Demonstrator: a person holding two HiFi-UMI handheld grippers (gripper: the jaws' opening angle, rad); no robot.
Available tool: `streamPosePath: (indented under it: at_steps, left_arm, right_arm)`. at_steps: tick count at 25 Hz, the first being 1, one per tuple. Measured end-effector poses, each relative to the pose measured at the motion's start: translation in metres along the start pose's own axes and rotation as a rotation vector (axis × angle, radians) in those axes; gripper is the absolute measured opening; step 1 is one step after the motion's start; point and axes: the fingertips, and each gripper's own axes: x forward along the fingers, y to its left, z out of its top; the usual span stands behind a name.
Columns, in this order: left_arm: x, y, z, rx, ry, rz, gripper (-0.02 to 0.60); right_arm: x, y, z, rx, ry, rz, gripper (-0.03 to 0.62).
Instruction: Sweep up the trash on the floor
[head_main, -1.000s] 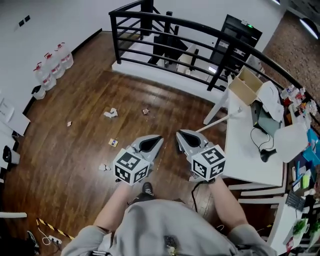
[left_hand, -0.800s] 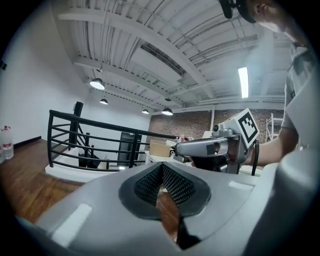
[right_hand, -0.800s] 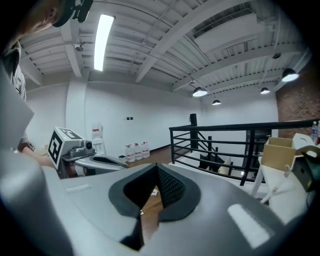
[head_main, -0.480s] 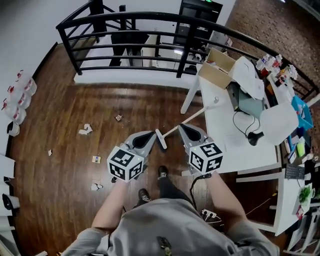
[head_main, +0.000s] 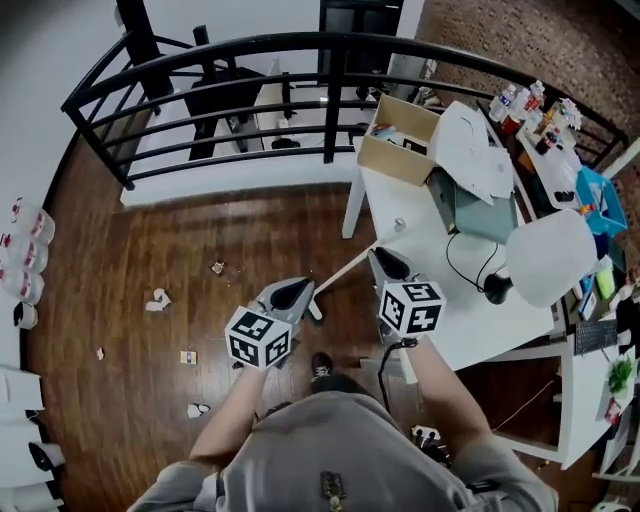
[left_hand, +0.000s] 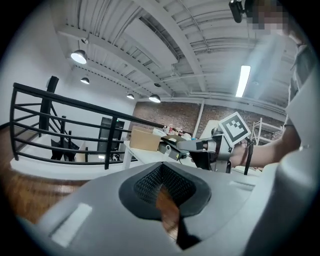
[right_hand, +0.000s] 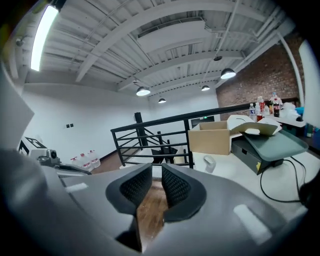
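Observation:
Several paper scraps lie on the wood floor, among them one (head_main: 157, 299), another (head_main: 217, 267) and a third (head_main: 197, 410), all left of my grippers. A white long-handled sweeping tool (head_main: 345, 272) leans against the table's edge, its foot (head_main: 313, 307) on the floor between my grippers. My left gripper (head_main: 292, 293) (left_hand: 162, 172) is shut and empty, just left of that foot. My right gripper (head_main: 387, 262) (right_hand: 156, 172) sits beside the handle at the table's edge. Its jaws have just been opening: a narrow gap shows, with nothing between the pads.
A white table (head_main: 470, 300) on the right carries a cardboard box (head_main: 395, 140), a grey device and cables. A black railing (head_main: 250, 60) bounds the far side of the floor. Water bottles (head_main: 25, 250) stand at the left wall. The person's shoe (head_main: 320, 365) is below the grippers.
Both grippers have travelled right across the floor toward the table and the leaning white handle. The right jaws have parted slightly; the left ones stay shut.

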Motion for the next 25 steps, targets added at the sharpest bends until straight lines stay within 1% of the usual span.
streamPosePath:
  at_steps: [3,7,9,11,15,20,25]
  left_arm:
    - [0.030,-0.001,0.002,0.015,0.016,-0.022,0.005]
    - [0.052,0.003,-0.005,0.017,0.052,-0.034,0.005]
    - [0.061,0.008,-0.009,0.017,0.065,-0.029,0.005]
    - [0.069,0.016,-0.015,0.014,0.080,-0.010,0.006]
    - [0.080,0.026,-0.029,-0.011,0.108,0.005,0.006]
    - [0.080,0.034,-0.040,-0.040,0.124,-0.003,0.006]
    - [0.066,0.048,-0.046,-0.065,0.127,0.025,0.006]
  right_arm:
    - [0.018,-0.039,-0.011,0.018,0.037,-0.055,0.077]
    - [0.036,-0.078,-0.030,0.034,0.086,-0.138,0.142]
    - [0.044,-0.094,-0.038,0.035,0.115,-0.168,0.179]
    - [0.054,-0.107,-0.047,0.032,0.142,-0.179,0.205]
    - [0.075,-0.126,-0.062,0.010,0.178,-0.146,0.245]
    - [0.098,-0.132,-0.068,-0.044,0.214,-0.051,0.247]
    - [0.115,-0.118,-0.061,-0.082,0.236,0.034,0.245]
